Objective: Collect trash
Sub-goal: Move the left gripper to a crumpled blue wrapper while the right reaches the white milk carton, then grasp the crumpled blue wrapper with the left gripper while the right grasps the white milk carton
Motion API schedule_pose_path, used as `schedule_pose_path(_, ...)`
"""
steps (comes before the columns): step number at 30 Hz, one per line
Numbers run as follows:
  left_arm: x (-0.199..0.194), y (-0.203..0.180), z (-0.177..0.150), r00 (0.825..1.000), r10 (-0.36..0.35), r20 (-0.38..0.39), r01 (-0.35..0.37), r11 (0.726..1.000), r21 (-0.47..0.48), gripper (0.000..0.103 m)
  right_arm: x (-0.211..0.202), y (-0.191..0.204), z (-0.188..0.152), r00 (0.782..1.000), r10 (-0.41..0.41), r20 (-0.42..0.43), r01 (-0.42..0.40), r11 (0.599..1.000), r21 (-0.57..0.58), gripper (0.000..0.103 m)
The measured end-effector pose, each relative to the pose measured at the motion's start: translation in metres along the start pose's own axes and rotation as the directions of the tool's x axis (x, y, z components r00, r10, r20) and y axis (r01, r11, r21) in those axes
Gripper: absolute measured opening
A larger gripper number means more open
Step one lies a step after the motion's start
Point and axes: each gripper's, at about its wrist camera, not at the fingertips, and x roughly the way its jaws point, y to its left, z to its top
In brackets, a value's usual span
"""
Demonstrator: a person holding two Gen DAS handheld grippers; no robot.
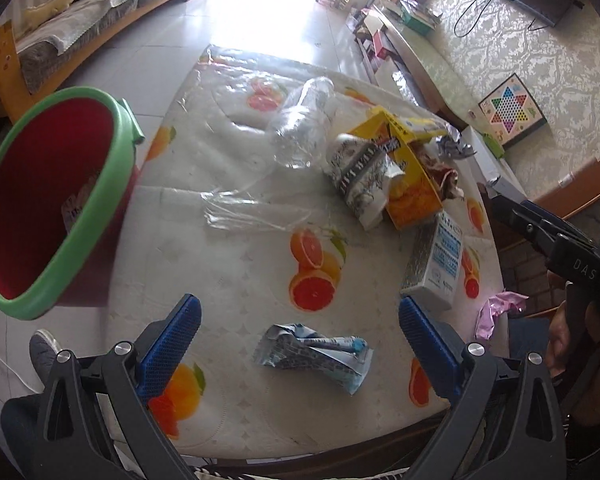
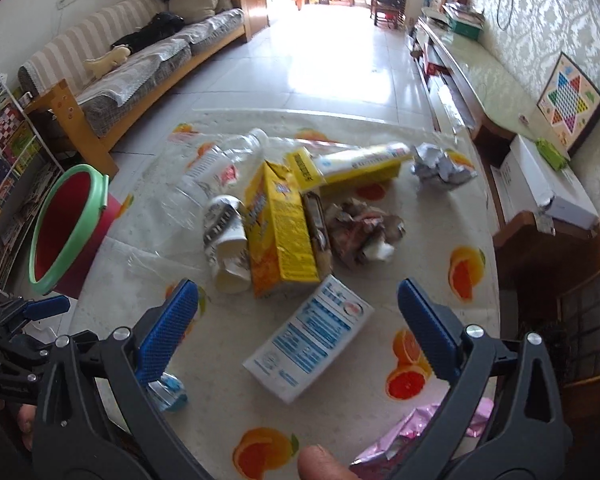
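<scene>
Crumpled blue wrapper [image 1: 314, 350] between spread tool [image 1: 300, 344] fingers

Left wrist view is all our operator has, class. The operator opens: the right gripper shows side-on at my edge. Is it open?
Observer: Yes. The right gripper is open and grips nothing; the white and blue carton lies flat on the table ahead of it.
Operator: Does the clear bottle have any label?
Observer: The clear bottle lies on its side and carries a white printed label with a red mark.
Operator: What stands beyond the bucket?
Observer: A rack of books stands on the floor beside the red bucket.
</scene>
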Motion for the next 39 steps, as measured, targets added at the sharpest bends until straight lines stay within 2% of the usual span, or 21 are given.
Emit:
schedule_pose_path(3, 0.022, -0.011, -0.013, 0.998, 0.012, -0.059, -0.014, 0.999, -0.035, 0.095, 0.016, -0.014, -0.020, 0.997, -0.015, -0.077, 0.017, 1.000, 0.016, 0.098)
schedule_pose_path(10, 0.046, -0.015, -0.036, 0.993, 0.039, -0.109, -0.057, 0.984, -0.167, 0.095, 0.056, -0.024, -0.039, 0.982, 0.035, -0.186, -0.018, 0.996, 0.090, 0.098)
schedule_pose_path(14, 0.054, -0.013, -0.044, 0.992, 0.067, -0.111, -0.090, 0.971, -0.221, 0.094, 0.074, -0.024, -0.037, 0.975, 0.046, -0.217, -0.021, 0.993, 0.116, 0.098)
schedule_pose_path(17, 0.061, -0.009, -0.046, 0.991, 0.047, -0.124, -0.080, 0.957, -0.279, 0.092, 0.082, -0.020, -0.037, 0.973, 0.051, -0.224, -0.026, 0.993, 0.111, 0.098)
schedule_pose_path(20, 0.061, -0.009, -0.047, 0.992, 0.058, -0.114, -0.091, 0.946, -0.311, 0.089, 0.086, -0.017, -0.039, 0.972, 0.057, -0.228, -0.035, 0.994, 0.102, 0.098)
schedule_pose_path(23, 0.058, -0.007, -0.045, 0.991, 0.080, -0.104, -0.111, 0.934, -0.340, 0.076, 0.092, -0.017, -0.041, 0.970, 0.055, -0.237, -0.031, 0.994, 0.104, 0.097)
schedule_pose_path(25, 0.058, -0.009, -0.044, 0.992, 0.069, -0.105, -0.102, 0.932, -0.349, 0.053, 0.096, -0.015, -0.041, 0.969, 0.053, -0.240, -0.028, 0.994, 0.106, 0.090)
schedule_pose_path(26, 0.058, -0.009, -0.044, 0.992, 0.059, -0.108, -0.094, 0.930, -0.355, 0.048, 0.097, -0.014, -0.041, 0.969, 0.058, -0.241, -0.032, 0.994, 0.108, 0.090)
schedule_pose_path(30, 0.061, -0.011, -0.045, 0.993, 0.045, -0.106, -0.079, 0.935, -0.346, 0.034, 0.098, -0.013, -0.040, 0.971, 0.049, -0.234, -0.028, 0.995, 0.092, 0.084)
schedule_pose_path(34, 0.064, -0.014, -0.043, 0.996, 0.016, -0.093, -0.046, 0.943, -0.329, 0.028, 0.096, -0.015, -0.038, 0.974, 0.038, -0.222, -0.021, 0.997, 0.076, 0.061)
schedule_pose_path(37, 0.065, -0.017, -0.039, 0.996, 0.009, -0.087, -0.035, 0.954, -0.298, 0.023, 0.093, -0.021, -0.038, 0.974, 0.047, -0.220, -0.028, 0.996, 0.088, 0.055)
schedule_pose_path(39, 0.062, -0.018, -0.036, 0.997, 0.006, -0.079, -0.027, 0.961, -0.275, 0.016, 0.091, -0.025, -0.038, 0.974, 0.056, -0.219, -0.035, 0.995, 0.096, 0.052)
